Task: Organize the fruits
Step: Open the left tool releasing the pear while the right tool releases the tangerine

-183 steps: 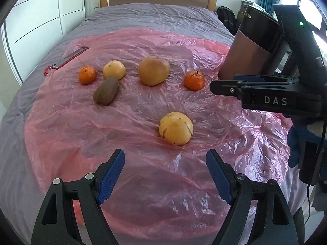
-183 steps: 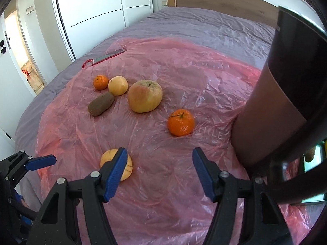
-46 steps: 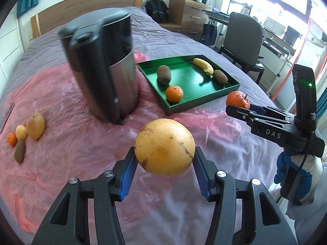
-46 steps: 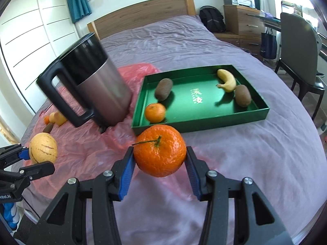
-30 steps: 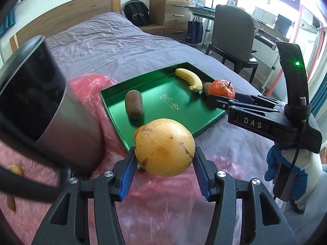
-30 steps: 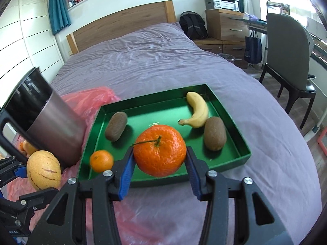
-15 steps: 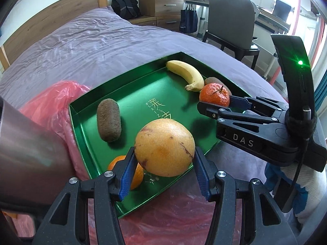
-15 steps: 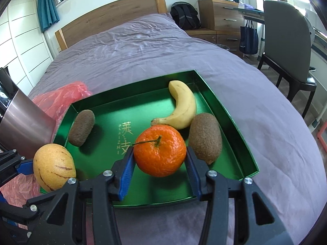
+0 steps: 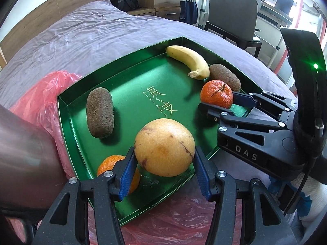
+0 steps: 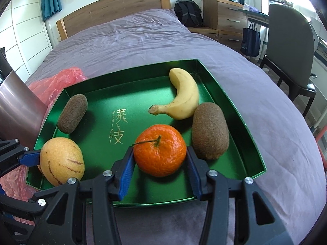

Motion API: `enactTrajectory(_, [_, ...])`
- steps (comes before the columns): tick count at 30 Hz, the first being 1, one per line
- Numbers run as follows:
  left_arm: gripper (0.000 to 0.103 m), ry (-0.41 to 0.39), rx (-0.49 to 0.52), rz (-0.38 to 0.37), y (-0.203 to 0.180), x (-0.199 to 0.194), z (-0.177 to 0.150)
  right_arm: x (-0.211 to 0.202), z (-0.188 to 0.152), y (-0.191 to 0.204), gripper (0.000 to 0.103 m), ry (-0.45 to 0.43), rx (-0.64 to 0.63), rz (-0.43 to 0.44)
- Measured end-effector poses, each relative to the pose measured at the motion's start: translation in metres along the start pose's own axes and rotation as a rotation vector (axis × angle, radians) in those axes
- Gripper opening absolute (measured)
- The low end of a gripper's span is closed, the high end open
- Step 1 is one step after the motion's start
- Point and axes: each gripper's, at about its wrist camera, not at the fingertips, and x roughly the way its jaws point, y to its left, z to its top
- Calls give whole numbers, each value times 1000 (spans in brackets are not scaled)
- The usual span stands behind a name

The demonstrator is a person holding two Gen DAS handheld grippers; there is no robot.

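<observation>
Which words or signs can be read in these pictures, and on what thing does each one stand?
"DAS": on the side of the right gripper.
"LAIZHI": gold letters on the floor of the green tray.
Gold Chinese characters beside them: I cannot read them surely.
Book spines on the far shelf: too small.

Left gripper [image 9: 164, 173] has its blue pads clamped on a big yellow speckled fruit [image 9: 164, 147], over the near corner of the green tray [image 9: 65, 126] on the bed. Small orange [image 9: 111, 163] right beside it. Tray also holds two kiwis and a banana [image 9: 189, 61]. Right gripper [image 9: 220, 104] holds a tangerine [image 9: 216, 97] by the banana.
</observation>
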Motion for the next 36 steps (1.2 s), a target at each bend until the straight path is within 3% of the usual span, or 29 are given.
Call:
enactTrajectory(10, [49, 47, 6, -1, 1, 3, 5, 3, 0, 12, 29, 59, -54, -18])
enactTrajectory(14, [55, 56, -3, 6, 4, 0, 9, 3, 2, 15, 35, 95, -66, -26])
enactTrajectory(16, [59, 41, -8, 21, 5, -8, 10, -2, 4, 16, 38, 97, -56, -25])
enactTrajectory(19, [60, 12, 17, 44, 3, -24, 11, -19, 8, 18, 50, 69, -55, -36])
enactTrajectory(24, [65, -44, 42, 50, -4, -61, 8, -50, 15, 20, 59, 27, -45, -40])
enactTrajectory(36, [65, -207, 77, 58, -8, -164, -36, -145, 9, 41, 70, -77, -29, -23])
